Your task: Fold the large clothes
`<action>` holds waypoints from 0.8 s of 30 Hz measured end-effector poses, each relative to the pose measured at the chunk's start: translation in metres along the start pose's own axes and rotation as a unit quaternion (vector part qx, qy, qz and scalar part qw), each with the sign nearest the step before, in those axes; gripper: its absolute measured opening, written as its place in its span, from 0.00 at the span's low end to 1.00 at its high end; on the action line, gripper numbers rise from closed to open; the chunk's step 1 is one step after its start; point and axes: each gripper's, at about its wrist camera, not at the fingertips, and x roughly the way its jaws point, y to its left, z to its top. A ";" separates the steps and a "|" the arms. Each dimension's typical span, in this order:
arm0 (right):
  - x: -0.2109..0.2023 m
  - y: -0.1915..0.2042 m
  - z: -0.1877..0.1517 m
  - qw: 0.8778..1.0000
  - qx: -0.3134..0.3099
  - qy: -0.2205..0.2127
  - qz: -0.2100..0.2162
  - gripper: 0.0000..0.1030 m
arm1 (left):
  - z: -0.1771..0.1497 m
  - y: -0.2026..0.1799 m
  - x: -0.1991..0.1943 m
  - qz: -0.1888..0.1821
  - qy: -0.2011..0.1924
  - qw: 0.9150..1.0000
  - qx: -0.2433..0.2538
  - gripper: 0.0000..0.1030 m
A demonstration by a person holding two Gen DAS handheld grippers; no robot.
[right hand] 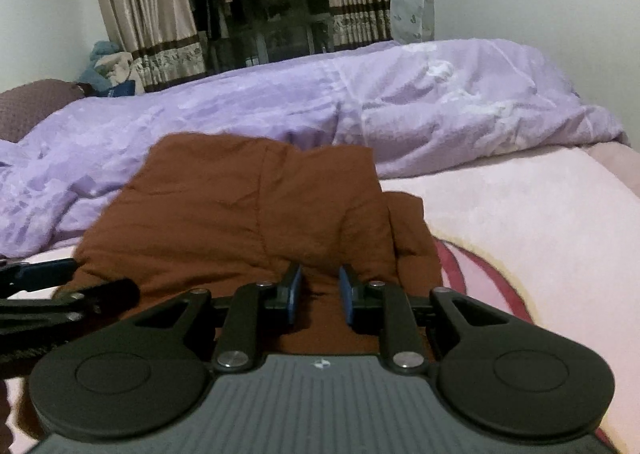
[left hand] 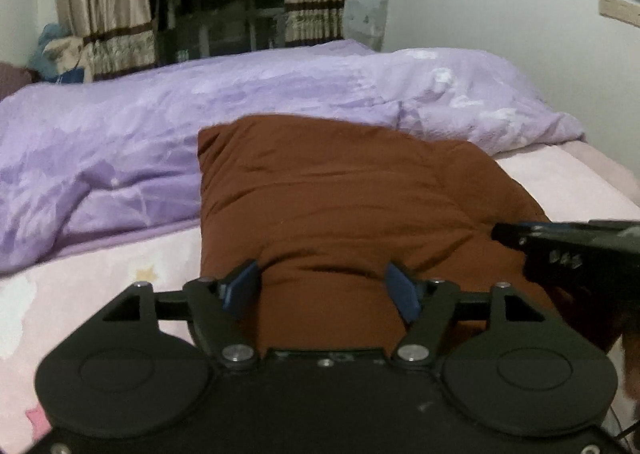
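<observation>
A large brown garment (left hand: 340, 206) lies folded on the pink bed sheet (left hand: 100, 274); it also shows in the right wrist view (right hand: 240, 214). My left gripper (left hand: 322, 288) is open, its blue pads wide apart on either side of a raised fold at the garment's near edge. My right gripper (right hand: 320, 294) has its blue pads closer together with a bunch of the brown cloth between them; whether they clamp it is unclear. The right gripper shows at the right of the left wrist view (left hand: 560, 250), and the left gripper at the left of the right wrist view (right hand: 60, 290).
A rumpled purple duvet (left hand: 200, 126) lies across the bed behind the garment. Beyond it are curtains (left hand: 104, 2) and a dark window with hanging clothes. A white wall is on the right. The pink sheet (right hand: 520, 234) extends to the right.
</observation>
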 end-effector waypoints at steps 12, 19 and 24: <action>-0.103 -0.011 -0.020 0.997 -0.013 -0.059 0.051 0.36 | -0.040 0.000 -0.100 -0.029 -0.059 0.996 -0.056 0.69; -0.083 -0.016 -0.042 0.999 -0.010 -0.026 0.039 0.36 | -0.066 -0.002 -0.076 -0.035 -0.009 0.997 -0.073 0.69; -0.067 -0.020 -0.055 0.999 0.005 -0.003 0.038 0.35 | -0.074 -0.002 -0.067 -0.040 -0.001 0.997 -0.067 0.71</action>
